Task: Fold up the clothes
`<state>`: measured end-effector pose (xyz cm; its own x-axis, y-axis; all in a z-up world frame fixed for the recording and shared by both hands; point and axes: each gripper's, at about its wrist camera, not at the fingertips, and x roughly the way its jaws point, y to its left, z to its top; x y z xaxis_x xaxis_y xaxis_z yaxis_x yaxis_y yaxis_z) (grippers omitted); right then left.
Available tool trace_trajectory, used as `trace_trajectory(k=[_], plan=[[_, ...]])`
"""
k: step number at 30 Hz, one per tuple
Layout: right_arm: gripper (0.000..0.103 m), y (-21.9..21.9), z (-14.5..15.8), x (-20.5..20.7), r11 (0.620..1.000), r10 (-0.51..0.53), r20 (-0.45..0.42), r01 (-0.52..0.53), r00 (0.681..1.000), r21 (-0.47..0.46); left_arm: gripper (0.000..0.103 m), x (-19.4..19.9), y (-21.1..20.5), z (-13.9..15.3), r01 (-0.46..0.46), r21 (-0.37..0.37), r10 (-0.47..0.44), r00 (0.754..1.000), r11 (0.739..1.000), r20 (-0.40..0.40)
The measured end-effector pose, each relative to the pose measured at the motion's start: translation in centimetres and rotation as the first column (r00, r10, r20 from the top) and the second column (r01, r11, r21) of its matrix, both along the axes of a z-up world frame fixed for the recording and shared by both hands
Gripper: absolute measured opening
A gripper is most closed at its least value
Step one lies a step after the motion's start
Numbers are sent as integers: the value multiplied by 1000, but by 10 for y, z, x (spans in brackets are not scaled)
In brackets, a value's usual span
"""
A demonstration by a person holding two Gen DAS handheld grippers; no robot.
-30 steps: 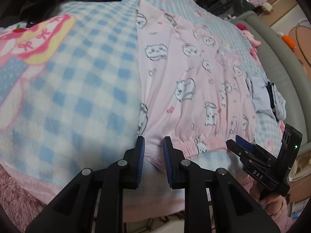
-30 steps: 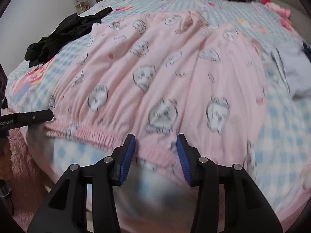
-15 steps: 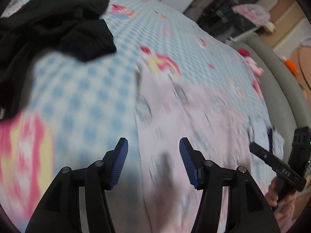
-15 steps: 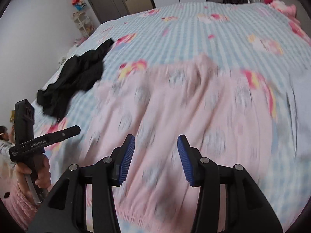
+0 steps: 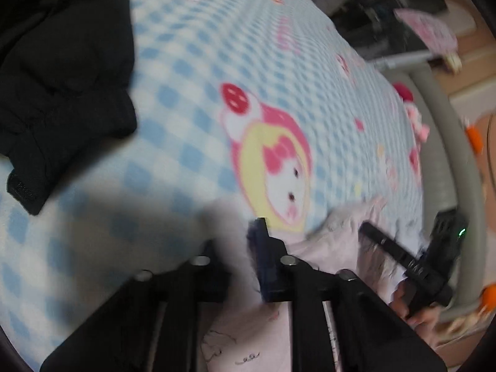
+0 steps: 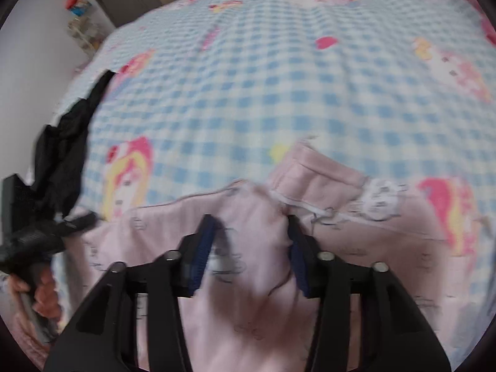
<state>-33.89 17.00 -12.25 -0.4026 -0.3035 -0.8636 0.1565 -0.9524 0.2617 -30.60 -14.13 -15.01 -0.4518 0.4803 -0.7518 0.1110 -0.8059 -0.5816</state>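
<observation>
A pink garment printed with small cartoon animals (image 6: 254,279) lies on the blue-and-white checked bedspread (image 6: 279,93). Its far edge, with a cuff-like fold (image 6: 313,167), lies just beyond my right gripper (image 6: 248,248), whose jaws are apart over the cloth. In the left wrist view the garment (image 5: 334,241) sits at the lower right. My left gripper (image 5: 235,254) stands open low over the garment's left edge; the frame is blurred. The right gripper also shows in the left wrist view (image 5: 403,263), and the left gripper shows in the right wrist view (image 6: 40,235).
A black garment (image 5: 62,77) is heaped at the left of the bed, also in the right wrist view (image 6: 65,142). A grey bed rail (image 5: 449,155) runs along the right side. Pink cartoon prints (image 5: 276,161) dot the bedspread. Shelves and cabinets stand beyond the bed.
Both grippers moved from the garment's near waistband forward over it to its far edge. The left jaws widened from nearly closed to open. The views are now motion-blurred.
</observation>
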Motion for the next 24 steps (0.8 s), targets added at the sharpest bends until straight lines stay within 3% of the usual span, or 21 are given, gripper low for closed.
trace_trajectory(k=[3,9,12,14,19,24], plan=[[13,-7,8,15,999,43,-43,-43,998,-2,8,20,12,15,40,-74,-44,998,996,-55],[11,-3,34,54,994,112,-120,-111,986,20,7,61,35,44,105,-225,-141,978,969,-152],[11,2,33,79,986,158,-117,-149,981,80,7,81,47,58,130,-302,-194,962,945,-194],[11,7,25,97,978,181,-89,-170,979,122,7,103,56,49,159,-349,-230,958,924,-170],[11,23,1,140,953,230,27,-230,973,197,8,144,51,22,160,-309,-206,971,938,-122],[13,30,8,163,932,283,61,-289,957,219,9,162,45,15,170,-301,-212,971,938,-111]])
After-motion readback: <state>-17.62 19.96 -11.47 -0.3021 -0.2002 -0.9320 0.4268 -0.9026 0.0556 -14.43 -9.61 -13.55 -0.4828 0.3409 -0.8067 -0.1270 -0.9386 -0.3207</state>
